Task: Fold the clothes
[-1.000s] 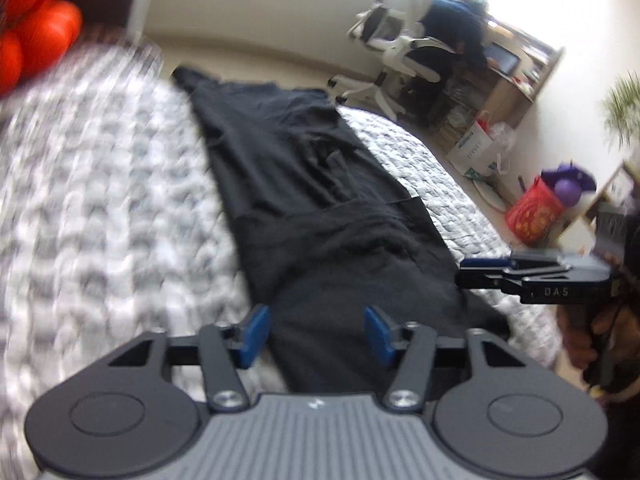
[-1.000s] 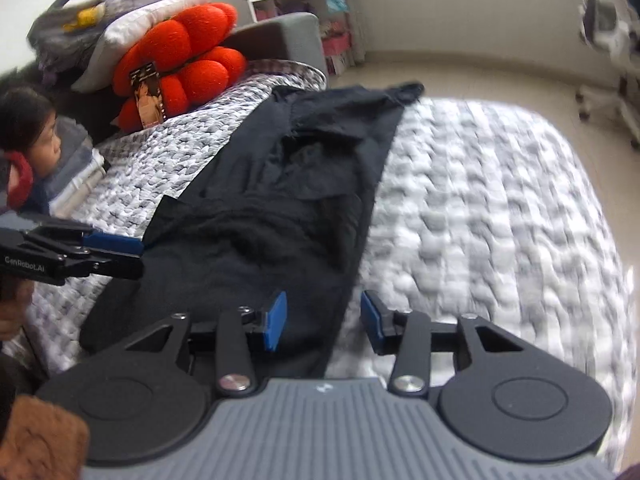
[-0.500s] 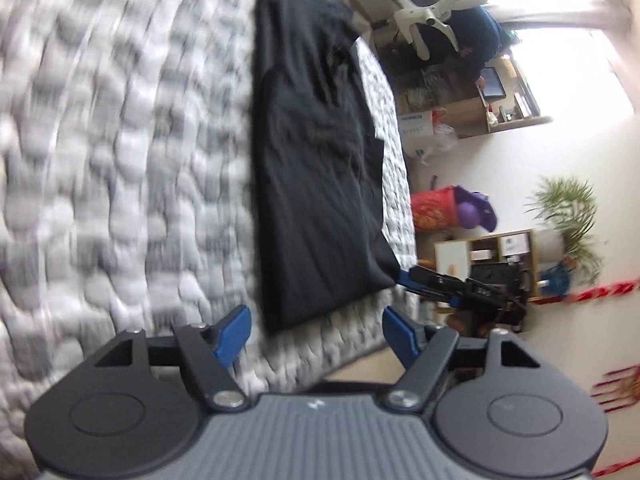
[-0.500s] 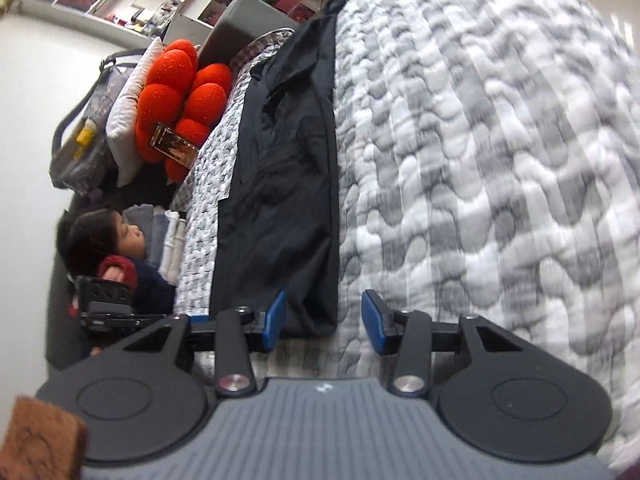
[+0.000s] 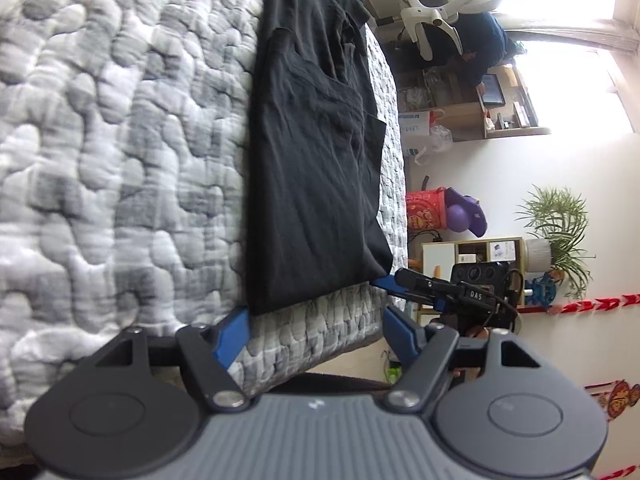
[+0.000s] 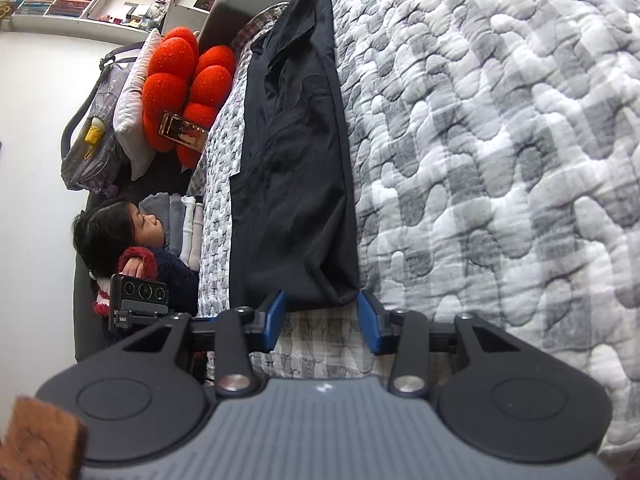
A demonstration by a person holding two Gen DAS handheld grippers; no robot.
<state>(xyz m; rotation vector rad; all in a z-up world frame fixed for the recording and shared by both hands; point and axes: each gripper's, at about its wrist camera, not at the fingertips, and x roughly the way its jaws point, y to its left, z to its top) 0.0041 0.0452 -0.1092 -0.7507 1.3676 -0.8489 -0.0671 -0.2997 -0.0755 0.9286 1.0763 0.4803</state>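
Left wrist view: the black garment [image 5: 316, 152] lies flat on the quilted bed [image 5: 120, 160] as a long narrow strip, running from the near bed edge to the far end. Its sides appear already folded inward, so the lengthwise fold is judged done; the crosswise folds are judged still outstanding. The left hand-held gripper [image 5: 316, 332] stands with its blue pads apart, nothing between them, the left pad just beside the near left corner of the hem. The right hand-held gripper [image 5: 424, 286] shows at the near right corner of the hem; whether it touches the cloth cannot be told here.

Against the frame one second earlier, this view has rolled, the garment now reads as a neat strip and not a rumpled spread, and the left jaws have been opening and stand wider.

Right wrist view: the garment [image 6: 296, 184] lies along the left side of the bed [image 6: 500, 140], its near hem just ahead of the right hand-held gripper [image 6: 322, 322]. The pads stand apart, flanking the hem's near right corner without pressing it. A seated person [image 6: 120, 240] and a red cushion [image 6: 184, 80] lie beyond the bed's left side.

Against the earlier frame, this view has also rolled, the hem sits closer, and the right jaws have just been closing, with no cloth yet between them.
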